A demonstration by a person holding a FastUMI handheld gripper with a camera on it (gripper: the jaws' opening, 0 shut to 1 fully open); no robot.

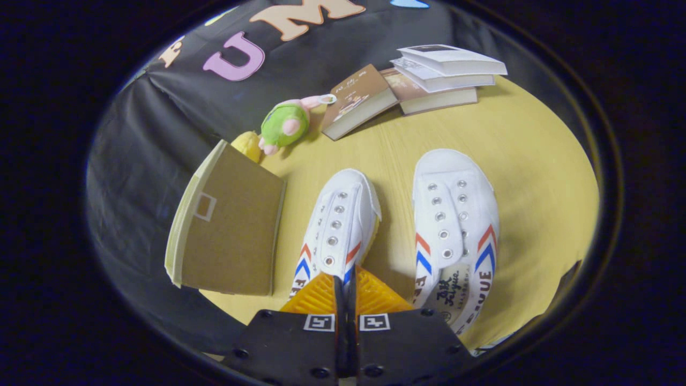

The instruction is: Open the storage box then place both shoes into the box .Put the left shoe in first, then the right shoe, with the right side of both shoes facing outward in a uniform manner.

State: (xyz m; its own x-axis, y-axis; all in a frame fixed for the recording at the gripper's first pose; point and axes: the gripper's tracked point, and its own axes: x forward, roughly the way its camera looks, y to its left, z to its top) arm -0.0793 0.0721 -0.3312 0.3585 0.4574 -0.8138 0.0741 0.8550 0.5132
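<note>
— White canvas, both of them: which sneaker is the gripper [346,292] on?

— The left-hand sneaker [337,228] of the pair. The two fingers are drawn nearly together, just a thin gap between them, at that shoe's heel end; whether they actually pinch its edge cannot be told. The shoe looks tipped a little onto its side, toe pointing toward the table's far edge.

— And the other sneaker [455,230]?

— Just beside it to the right, flat on the yellow wooden table [530,177], toe pointing the same way, insole showing at the near end.

— Where is the storage box [228,225]?

— At the table's left edge, left of the held shoe. It is brown cardboard with a pale rim, its broad brown face turned toward the camera; open or closed cannot be told.

— Anything beyond it?

— A green and pink plush toy [286,124] and a yellow object [247,146] just behind the box, then a leaning brown book [358,102] and a stack of books [442,75] near the far edge.
</note>
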